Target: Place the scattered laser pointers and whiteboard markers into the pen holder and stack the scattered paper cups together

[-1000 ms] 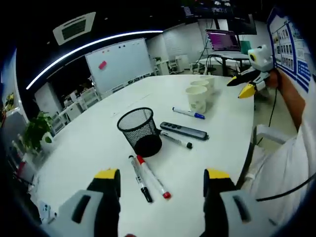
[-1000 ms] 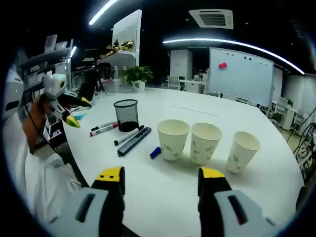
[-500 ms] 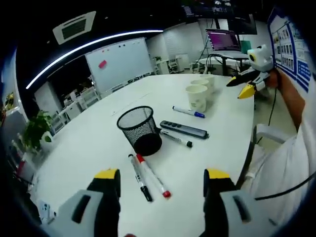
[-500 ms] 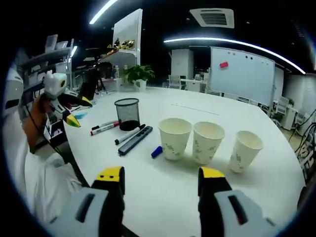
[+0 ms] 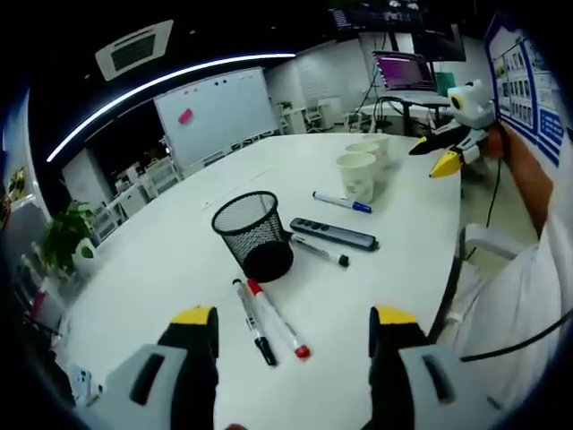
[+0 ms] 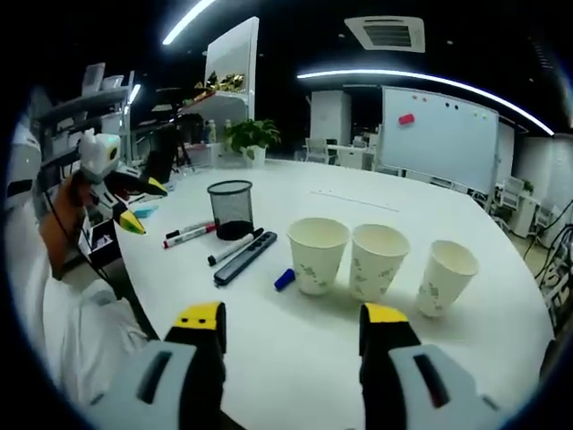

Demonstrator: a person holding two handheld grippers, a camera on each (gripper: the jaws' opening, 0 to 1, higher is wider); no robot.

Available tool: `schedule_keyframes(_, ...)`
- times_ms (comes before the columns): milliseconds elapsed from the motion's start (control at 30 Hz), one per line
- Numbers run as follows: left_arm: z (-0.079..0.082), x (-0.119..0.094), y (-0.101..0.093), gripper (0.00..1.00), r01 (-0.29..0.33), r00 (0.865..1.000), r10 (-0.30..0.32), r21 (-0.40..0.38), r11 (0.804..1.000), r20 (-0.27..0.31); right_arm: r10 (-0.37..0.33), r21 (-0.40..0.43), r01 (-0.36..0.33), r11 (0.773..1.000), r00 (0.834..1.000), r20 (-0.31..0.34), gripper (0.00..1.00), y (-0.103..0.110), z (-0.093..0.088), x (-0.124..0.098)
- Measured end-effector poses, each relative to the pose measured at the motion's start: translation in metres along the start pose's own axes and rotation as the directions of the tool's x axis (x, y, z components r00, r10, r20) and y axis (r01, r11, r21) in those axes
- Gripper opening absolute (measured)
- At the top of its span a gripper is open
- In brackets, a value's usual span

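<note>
White table [image 5: 161,260]; pen holder [image 5: 254,236] mid-surface; cups [image 6: 376,258] near edge.

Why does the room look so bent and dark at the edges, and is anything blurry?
Left gripper view: the fisheye lens bows the ceiling light strip and the white table; the mesh pen holder stays sharp. Right gripper view: the three paper cups are crisp with soft shadows, the whiteboard curves.

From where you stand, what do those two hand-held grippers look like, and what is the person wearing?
Each gripper is a grey body with two black jaws capped in yellow. The left gripper and the right gripper look alike in their own views. Seen from across the table, each has a white head and pointed black and yellow tips, with a dark cable trailing down. The person wears a white top.
</note>
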State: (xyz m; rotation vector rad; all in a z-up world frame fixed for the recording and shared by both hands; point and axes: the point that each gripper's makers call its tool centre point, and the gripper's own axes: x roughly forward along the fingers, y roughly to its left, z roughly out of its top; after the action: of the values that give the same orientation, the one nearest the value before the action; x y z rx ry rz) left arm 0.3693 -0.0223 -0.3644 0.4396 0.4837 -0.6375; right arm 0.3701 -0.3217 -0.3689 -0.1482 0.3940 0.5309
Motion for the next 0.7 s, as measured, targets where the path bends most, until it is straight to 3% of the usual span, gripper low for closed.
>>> schedule_keyframes(700,-0.0015,0.002,-0.0002,0.69,0.003,1.0,-0.003,-0.002,1.0,-0.003,0.001,0.021,-0.001,1.0,1.0,-0.004,0.61,0.0004,-0.004,0.0045)
